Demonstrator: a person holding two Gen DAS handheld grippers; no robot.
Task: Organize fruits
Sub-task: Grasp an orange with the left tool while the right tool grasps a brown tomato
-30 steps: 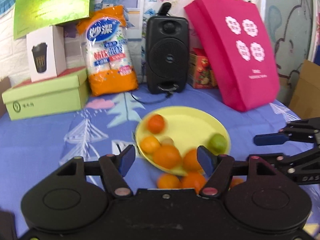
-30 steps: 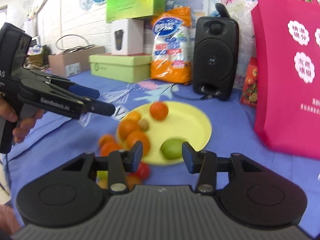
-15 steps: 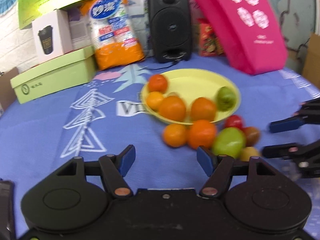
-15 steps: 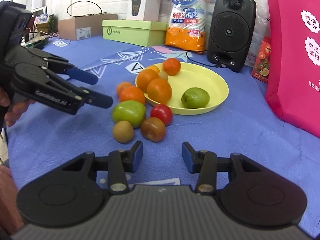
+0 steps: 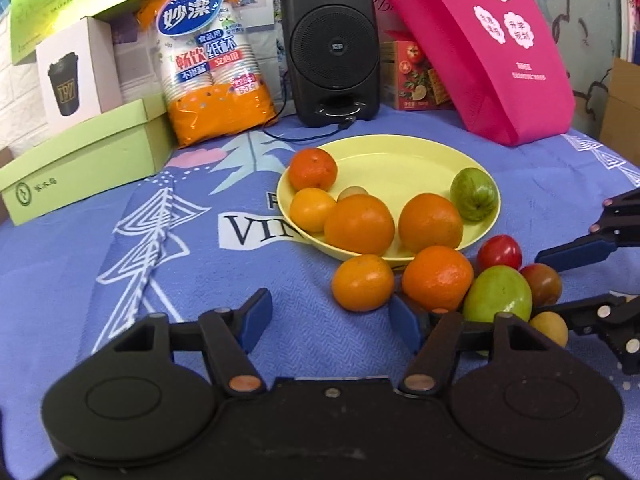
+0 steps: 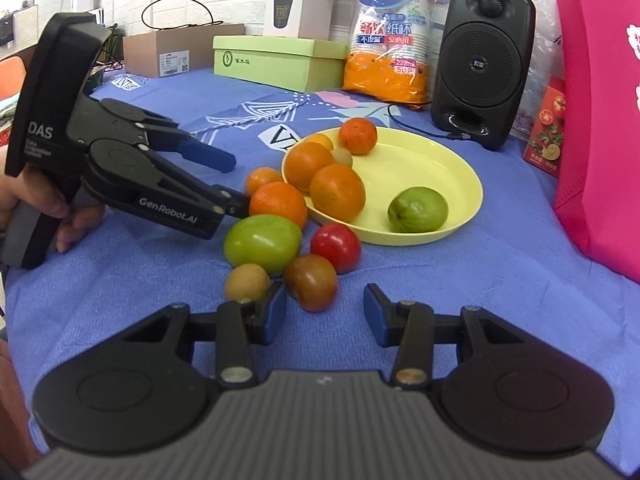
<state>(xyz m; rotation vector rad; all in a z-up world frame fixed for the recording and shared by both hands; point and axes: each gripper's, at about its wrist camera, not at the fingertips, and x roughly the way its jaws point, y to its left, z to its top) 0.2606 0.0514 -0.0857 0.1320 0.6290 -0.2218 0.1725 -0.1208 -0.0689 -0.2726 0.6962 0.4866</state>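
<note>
A yellow plate (image 5: 404, 160) (image 6: 424, 160) holds several oranges and a green fruit (image 5: 474, 195) (image 6: 417, 209). On the cloth in front lie two oranges (image 5: 363, 282), a big green fruit (image 5: 498, 294) (image 6: 262, 242), a red tomato (image 6: 335, 247), a dark tomato (image 6: 311, 282) and a small brown fruit (image 6: 247, 282). My left gripper (image 5: 330, 318) is open and empty just before the loose oranges. My right gripper (image 6: 325, 312) is open and empty, right before the dark tomato.
At the back stand a black speaker (image 5: 330, 40), an orange cup pack (image 5: 214, 52), a green box (image 5: 86, 156), a white cup box (image 5: 78, 68), a pink bag (image 5: 488, 40) and a red carton (image 5: 418, 76). A cable (image 5: 312, 134) runs near the plate.
Both grippers have dropped and moved closer to the loose fruit in front of the plate. The fruit has not moved and both stay open.
</note>
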